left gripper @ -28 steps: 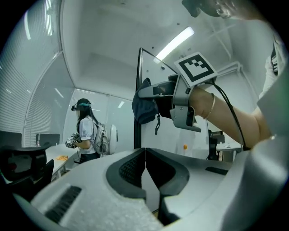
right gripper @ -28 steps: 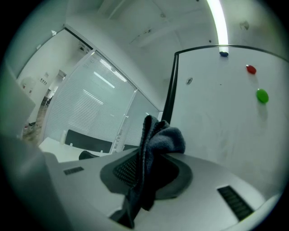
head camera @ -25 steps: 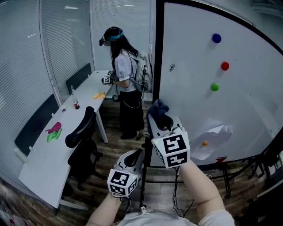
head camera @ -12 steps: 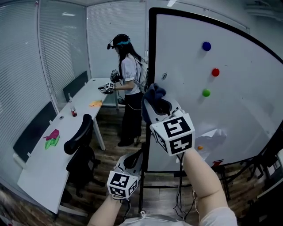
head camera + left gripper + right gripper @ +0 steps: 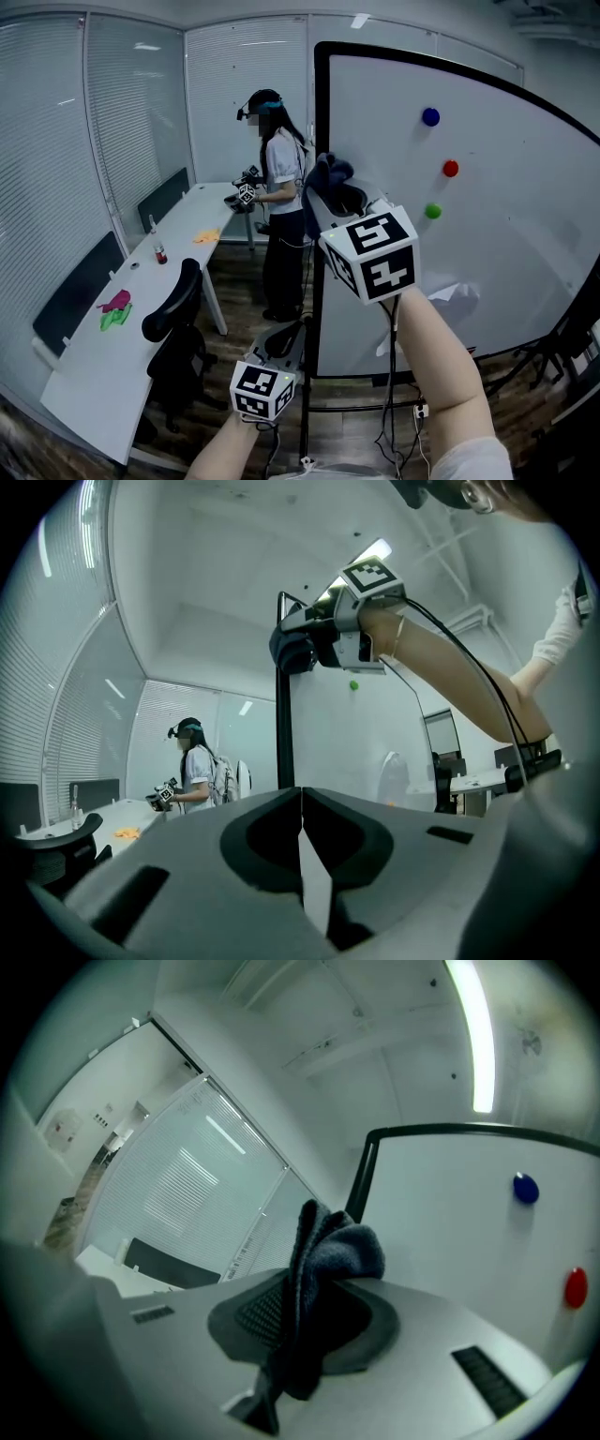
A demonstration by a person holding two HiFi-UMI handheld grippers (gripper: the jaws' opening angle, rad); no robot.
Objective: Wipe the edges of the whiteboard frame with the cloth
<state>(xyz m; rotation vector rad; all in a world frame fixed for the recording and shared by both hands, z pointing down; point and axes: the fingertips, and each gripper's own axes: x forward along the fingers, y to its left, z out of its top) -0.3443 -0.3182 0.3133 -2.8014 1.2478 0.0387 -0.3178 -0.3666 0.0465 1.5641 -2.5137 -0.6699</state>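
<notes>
My right hand-held gripper (image 5: 298, 1321) pinched the cloth (image 5: 336, 1246) mid-bunch; it looked soft and limp. My left hand-held gripper (image 5: 302, 855) was pressed together, empty.

Cool, even overhead lighting
Light is cast downward by a ceiling strip light (image 5: 473, 1035); lines are bent and corners blackened in both gripper views.

It was an office: a long white desk (image 5: 94, 356) and black swivel chair (image 5: 176, 291) at nine o'clock, blind-covered glass partitions (image 5: 122, 122) behind them, a freestanding whiteboard (image 5: 506, 262) at two o'clock.
</notes>
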